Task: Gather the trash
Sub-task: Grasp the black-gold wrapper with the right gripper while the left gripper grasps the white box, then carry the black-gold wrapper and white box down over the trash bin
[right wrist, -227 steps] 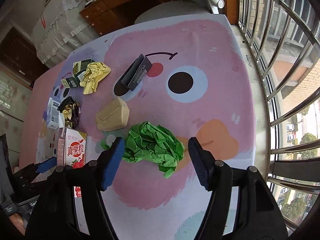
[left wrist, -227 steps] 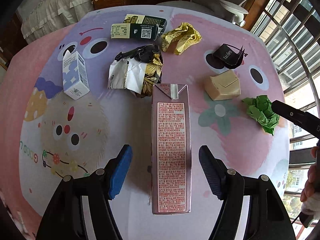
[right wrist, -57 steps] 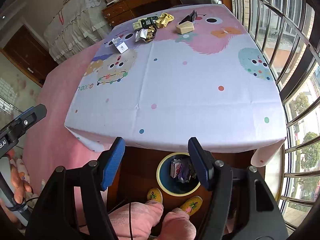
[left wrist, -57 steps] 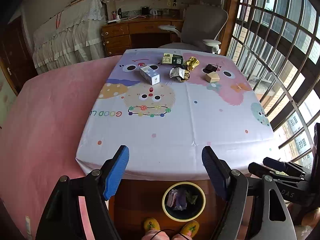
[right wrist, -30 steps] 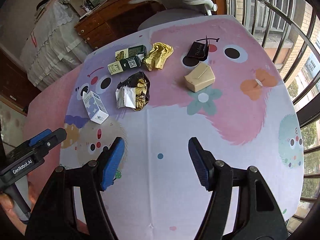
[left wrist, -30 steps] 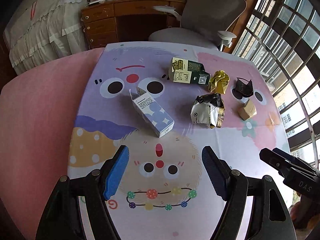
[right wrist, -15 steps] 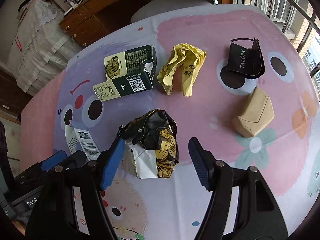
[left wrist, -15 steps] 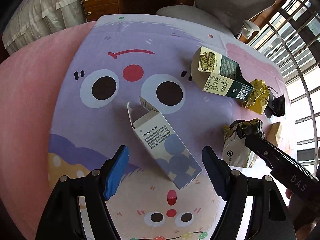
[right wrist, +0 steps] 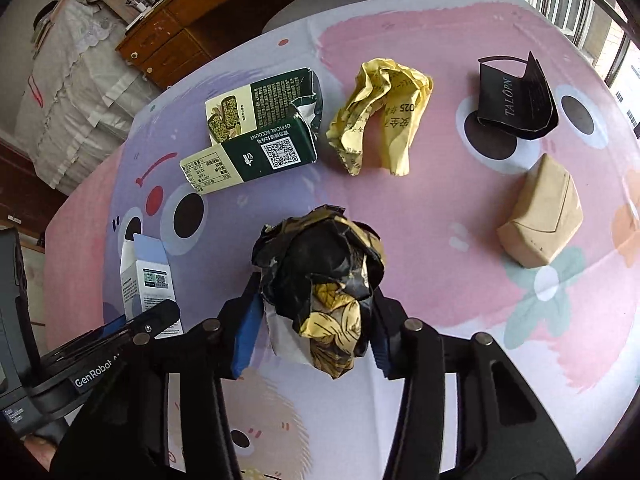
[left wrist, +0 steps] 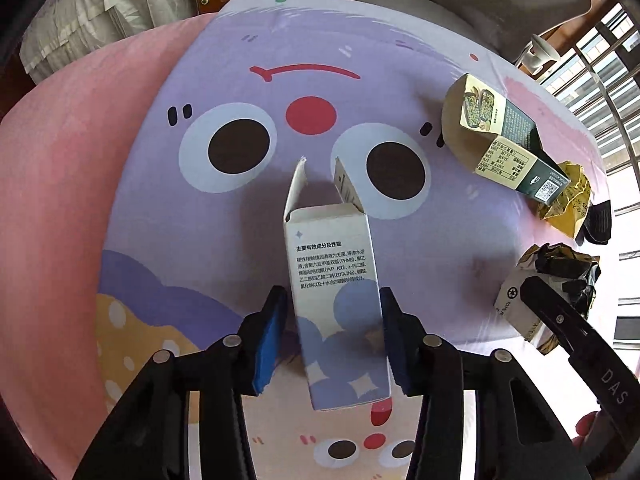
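A white and blue carton [left wrist: 336, 280] lies on the cartoon tablecloth [left wrist: 224, 240] with its end flaps open. My left gripper [left wrist: 334, 332] has its blue pads closed in on the carton's sides. A crumpled black and gold wrapper [right wrist: 320, 280] sits between the pads of my right gripper [right wrist: 312, 328], which presses on both its sides. The right wrist view shows the carton [right wrist: 148, 276] at lower left, and the wrapper [left wrist: 556, 264] appears at the right edge of the left wrist view.
A torn green box [right wrist: 260, 136], a crumpled yellow paper [right wrist: 380, 120], a bent black card [right wrist: 516, 100] and a tan paper box [right wrist: 540, 220] lie further back on the cloth. A grey office chair [left wrist: 500, 0] and a wooden desk [right wrist: 180, 40] stand behind the table.
Both grippers came down close to the table. The left fingers narrowed onto the carton and the right fingers narrowed onto the black and gold wrapper.
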`<state>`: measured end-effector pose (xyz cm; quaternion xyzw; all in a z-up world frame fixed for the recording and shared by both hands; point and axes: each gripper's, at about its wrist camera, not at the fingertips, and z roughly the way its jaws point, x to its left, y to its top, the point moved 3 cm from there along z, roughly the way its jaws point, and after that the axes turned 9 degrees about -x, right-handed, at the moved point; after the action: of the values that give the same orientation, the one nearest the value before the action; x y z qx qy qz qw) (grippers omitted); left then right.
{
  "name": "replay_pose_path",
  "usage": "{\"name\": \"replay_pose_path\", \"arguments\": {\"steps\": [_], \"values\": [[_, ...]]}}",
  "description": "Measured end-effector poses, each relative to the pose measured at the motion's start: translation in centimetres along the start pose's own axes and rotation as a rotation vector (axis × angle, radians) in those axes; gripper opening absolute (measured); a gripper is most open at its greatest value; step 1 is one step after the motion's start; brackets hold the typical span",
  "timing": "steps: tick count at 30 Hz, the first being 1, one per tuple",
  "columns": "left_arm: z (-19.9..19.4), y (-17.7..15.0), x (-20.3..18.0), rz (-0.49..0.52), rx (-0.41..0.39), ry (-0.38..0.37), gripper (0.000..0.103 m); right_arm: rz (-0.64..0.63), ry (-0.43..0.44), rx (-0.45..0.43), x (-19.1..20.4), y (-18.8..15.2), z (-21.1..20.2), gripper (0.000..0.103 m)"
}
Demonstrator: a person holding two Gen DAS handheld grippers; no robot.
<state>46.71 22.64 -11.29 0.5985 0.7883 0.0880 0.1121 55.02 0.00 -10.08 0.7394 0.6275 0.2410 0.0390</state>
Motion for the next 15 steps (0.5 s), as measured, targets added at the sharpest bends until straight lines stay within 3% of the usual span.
{"name": "replay_pose_path", "arguments": {"steps": [8,15], "values": [[-4.0,-2.3,-1.6,0.093,-0.112,0.004,0.036,-0.014,0.043,-0.038,-0.9,-1.6,-4.1,0.041],[-11.0,-7.1,-3.3,0.13,-0.218,0.003,0.036,-0.062,0.098,-0.079,-1.6,-5.1,-10.2,0.041]]}}
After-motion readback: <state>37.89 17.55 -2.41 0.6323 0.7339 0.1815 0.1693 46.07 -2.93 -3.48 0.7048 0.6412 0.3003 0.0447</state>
